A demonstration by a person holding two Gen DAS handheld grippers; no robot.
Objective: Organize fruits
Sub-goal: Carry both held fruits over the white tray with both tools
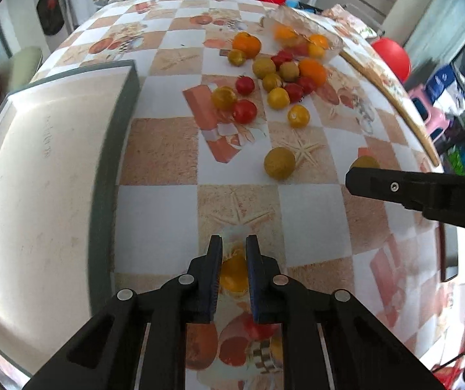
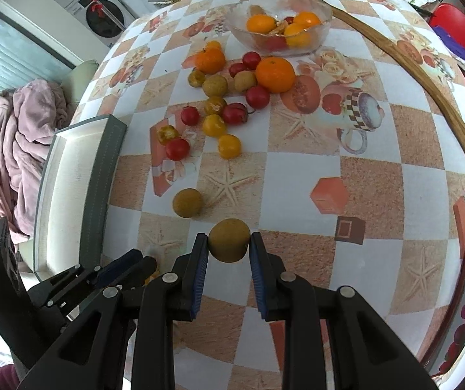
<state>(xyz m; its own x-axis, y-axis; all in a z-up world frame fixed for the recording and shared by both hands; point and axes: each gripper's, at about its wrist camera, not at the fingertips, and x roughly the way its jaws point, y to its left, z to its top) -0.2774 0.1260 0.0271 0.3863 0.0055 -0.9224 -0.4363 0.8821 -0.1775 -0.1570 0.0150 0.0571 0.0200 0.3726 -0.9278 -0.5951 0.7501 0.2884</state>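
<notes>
Gripper-held on both sides, for sorting: right gripper (image 2: 229, 243) closed on brown fruit (image 2: 229, 240), left gripper (image 1: 234, 260) clamping yellow tomato (image 1: 234, 274) beside tray (image 1: 37, 178).

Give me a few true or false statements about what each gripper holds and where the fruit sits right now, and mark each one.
1. The right gripper has a brownish-green fruit between its fingers. True.
2. The left gripper holds a red tomato. False: it holds a yellow tomato.
3. The glass bowl holds oranges. True.
4. The white tray is full of fruit. False: no fruit shows in it.
5. The wooden stick lies inside the bowl. False: it lies on the tablecloth.
</notes>
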